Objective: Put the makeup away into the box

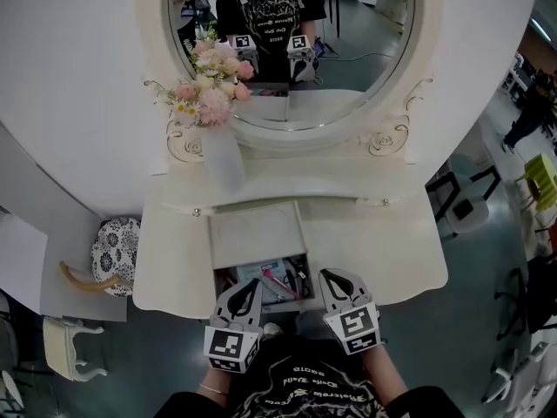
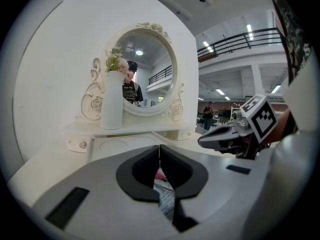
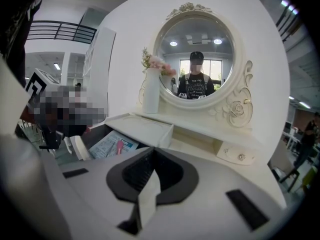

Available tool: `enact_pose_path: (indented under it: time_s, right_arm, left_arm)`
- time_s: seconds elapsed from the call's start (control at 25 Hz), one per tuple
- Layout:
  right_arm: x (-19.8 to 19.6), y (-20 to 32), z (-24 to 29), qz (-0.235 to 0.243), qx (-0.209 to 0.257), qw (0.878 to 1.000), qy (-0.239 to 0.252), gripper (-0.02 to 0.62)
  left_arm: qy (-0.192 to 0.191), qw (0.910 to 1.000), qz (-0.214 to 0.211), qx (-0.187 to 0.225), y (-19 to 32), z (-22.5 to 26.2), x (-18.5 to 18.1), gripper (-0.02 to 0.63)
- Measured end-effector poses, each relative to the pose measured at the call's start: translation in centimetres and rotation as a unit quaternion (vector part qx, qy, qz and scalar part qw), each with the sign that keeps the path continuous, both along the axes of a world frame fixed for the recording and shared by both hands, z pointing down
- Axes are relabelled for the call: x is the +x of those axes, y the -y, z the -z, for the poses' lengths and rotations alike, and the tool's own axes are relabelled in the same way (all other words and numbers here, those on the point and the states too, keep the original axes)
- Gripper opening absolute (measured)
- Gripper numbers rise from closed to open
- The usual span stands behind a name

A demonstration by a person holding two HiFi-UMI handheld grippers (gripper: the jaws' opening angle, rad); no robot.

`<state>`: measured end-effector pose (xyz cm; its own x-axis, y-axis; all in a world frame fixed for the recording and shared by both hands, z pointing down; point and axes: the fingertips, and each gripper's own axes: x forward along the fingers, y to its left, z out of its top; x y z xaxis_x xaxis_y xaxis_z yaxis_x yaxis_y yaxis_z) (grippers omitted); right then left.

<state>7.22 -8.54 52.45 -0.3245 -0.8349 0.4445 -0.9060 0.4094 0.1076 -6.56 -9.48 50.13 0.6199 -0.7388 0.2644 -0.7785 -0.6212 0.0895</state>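
Grippers at the open box (image 1: 257,233).
Left gripper (image 1: 247,286) and right gripper (image 1: 332,278): jaws closed, empty, at front edge; makeup (image 1: 277,282) inside.

Left tool (image 2: 159,158) jaws meet; right tool (image 2: 204,140) just beside; white vase (image 2: 112,106) stands before oval mirror (image 2: 147,66).

Open white lidded box (image 1: 224,277) set in the white tabletop: near side hidden behind left gripper (image 1: 246,286) and right gripper (image 1: 332,279). Small pink and dark items (image 1: 280,282) inside are too small to identify. Person's black printed shirt (image 1: 300,386) is cut off by the bottom edge.
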Motion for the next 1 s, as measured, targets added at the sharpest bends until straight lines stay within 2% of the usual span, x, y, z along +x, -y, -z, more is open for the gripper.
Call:
enact_pose_path:
  time_s: [1.0]
  right_arm:
    - [0.46, 0.38, 0.29, 0.005, 0.011, 1.000, 0.000, 0.009]
  left_arm:
    - [0.012, 0.9998, 0.011, 0.009, 0.51, 0.15, -0.69, 0.017]
